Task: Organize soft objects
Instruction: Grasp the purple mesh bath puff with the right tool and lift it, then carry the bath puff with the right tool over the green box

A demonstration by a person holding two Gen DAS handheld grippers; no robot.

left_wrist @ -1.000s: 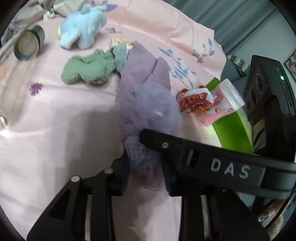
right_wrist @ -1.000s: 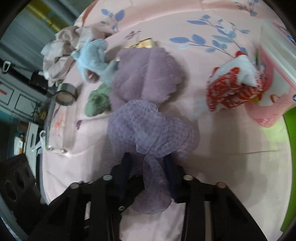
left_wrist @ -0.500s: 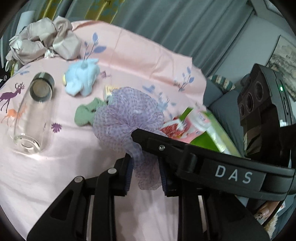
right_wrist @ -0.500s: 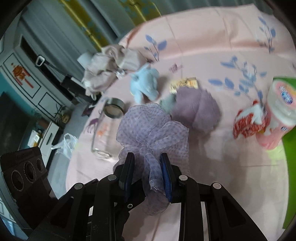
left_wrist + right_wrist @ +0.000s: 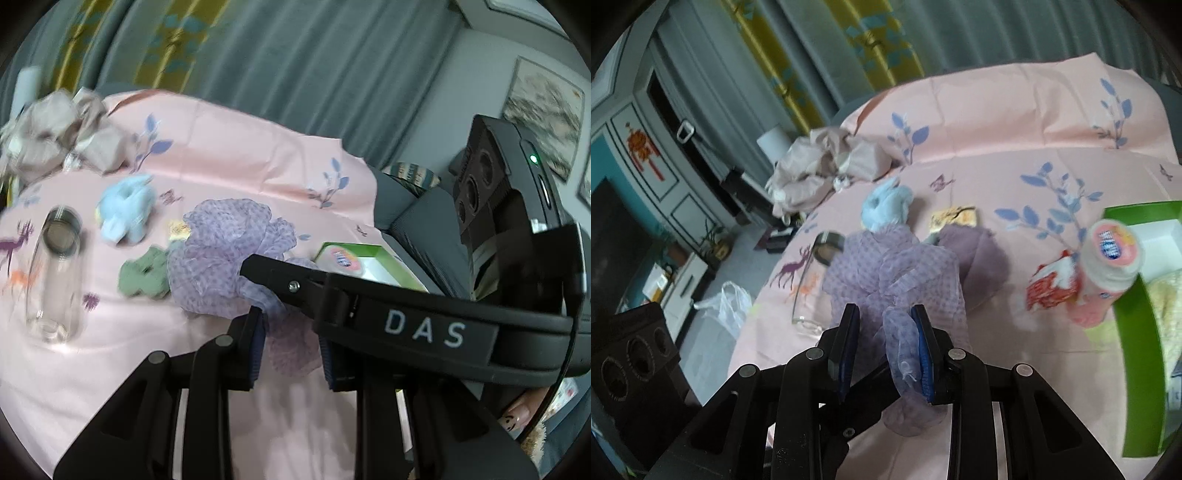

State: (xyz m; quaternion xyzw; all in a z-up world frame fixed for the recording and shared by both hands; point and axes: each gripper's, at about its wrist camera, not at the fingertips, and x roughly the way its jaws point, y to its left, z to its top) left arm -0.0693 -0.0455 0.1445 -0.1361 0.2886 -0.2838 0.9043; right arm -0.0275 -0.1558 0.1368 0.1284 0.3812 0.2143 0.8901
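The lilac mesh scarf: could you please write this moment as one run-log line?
step: lifting | left gripper: shut on lilac mesh scarf | right gripper: shut on same scarf | scarf: bunched, off pink cloth | destination: unknown

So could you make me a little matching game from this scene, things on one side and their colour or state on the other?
Things:
1. plush toy
2. gauzy scarf
3. glass jar
4. box

Descriptions:
a. lying on its side on the pink sheet
b. bright green, at the sheet's edge
c. light blue
d. lilac, pinched between the fingers of both the left gripper and the right gripper

Pairs: 1-c, 2-d, 3-a, 4-b
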